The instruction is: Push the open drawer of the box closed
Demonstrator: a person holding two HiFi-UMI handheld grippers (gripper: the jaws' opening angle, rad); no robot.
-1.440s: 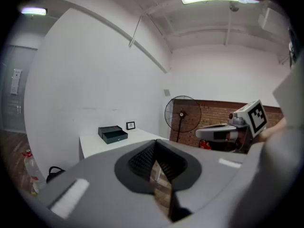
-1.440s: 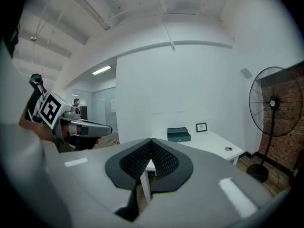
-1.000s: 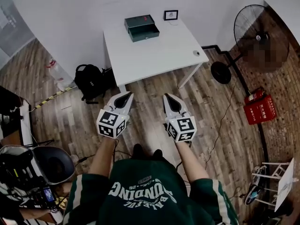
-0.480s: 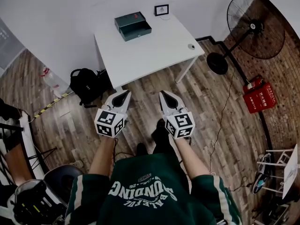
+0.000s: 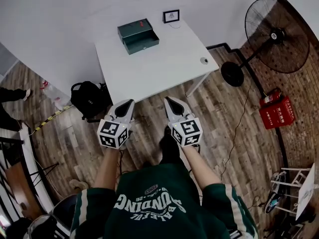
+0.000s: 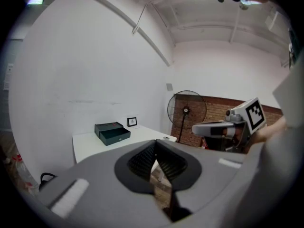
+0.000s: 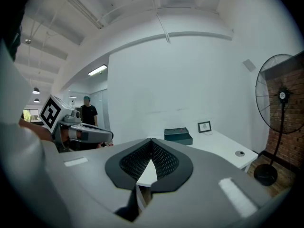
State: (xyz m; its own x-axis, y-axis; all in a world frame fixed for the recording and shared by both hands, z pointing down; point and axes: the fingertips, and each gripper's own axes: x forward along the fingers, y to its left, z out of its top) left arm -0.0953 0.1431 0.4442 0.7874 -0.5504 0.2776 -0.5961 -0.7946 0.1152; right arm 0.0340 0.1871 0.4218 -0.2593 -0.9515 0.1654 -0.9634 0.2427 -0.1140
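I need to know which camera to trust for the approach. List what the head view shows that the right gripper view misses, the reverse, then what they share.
Head view only: the black backpack on the floor beside the table, and the red case. Right gripper view only: a person standing far back in the room, and a lit ceiling lamp. Both: the white table, the dark green box with its drawer open, the picture frame and the standing fan.

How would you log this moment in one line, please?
stage: pre-contact | left gripper: shut, empty | right gripper: shut, empty | drawer: open, untouched | box: far side of table
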